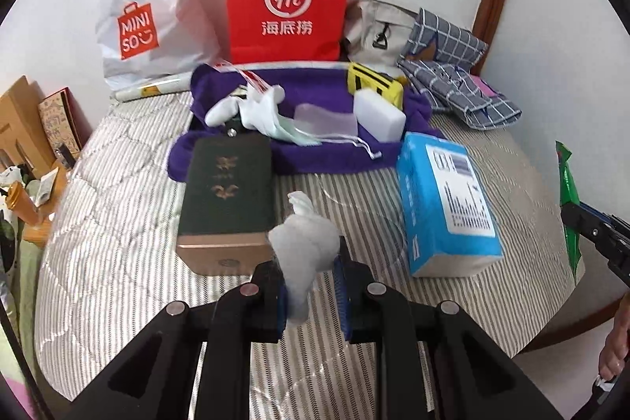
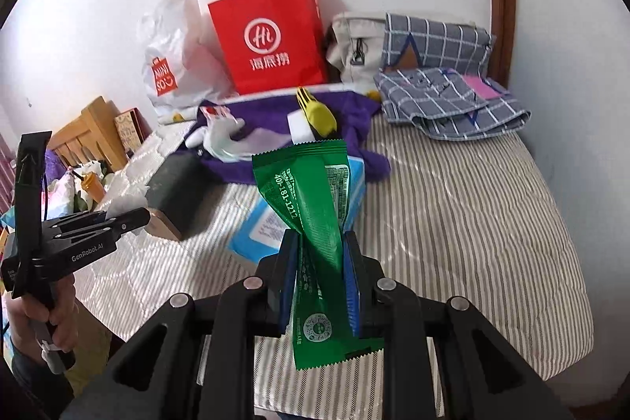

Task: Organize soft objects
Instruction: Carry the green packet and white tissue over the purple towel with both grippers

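Note:
My left gripper (image 1: 309, 264) is shut on a crumpled white tissue (image 1: 305, 245) and holds it above the striped bed (image 1: 118, 223), in front of a dark green box (image 1: 228, 195). My right gripper (image 2: 319, 254) is shut on a green foil packet (image 2: 311, 191), held upright above the bed (image 2: 453, 223). The left gripper also shows at the left of the right wrist view (image 2: 130, 219). A blue tissue pack (image 1: 445, 199) lies to the right of the box. A purple cloth (image 1: 315, 93) behind holds white fabric (image 1: 252, 109), a white sponge (image 1: 378, 117) and a yellow item (image 1: 374, 81).
A red paper bag (image 1: 287, 2) and a white Miniso bag (image 1: 149, 14) lean on the wall at the back. A beige bag (image 1: 378, 26) and folded blue plaid cloth (image 1: 453, 73) lie at the back right. A wooden stand with clutter (image 1: 23, 160) is left of the bed.

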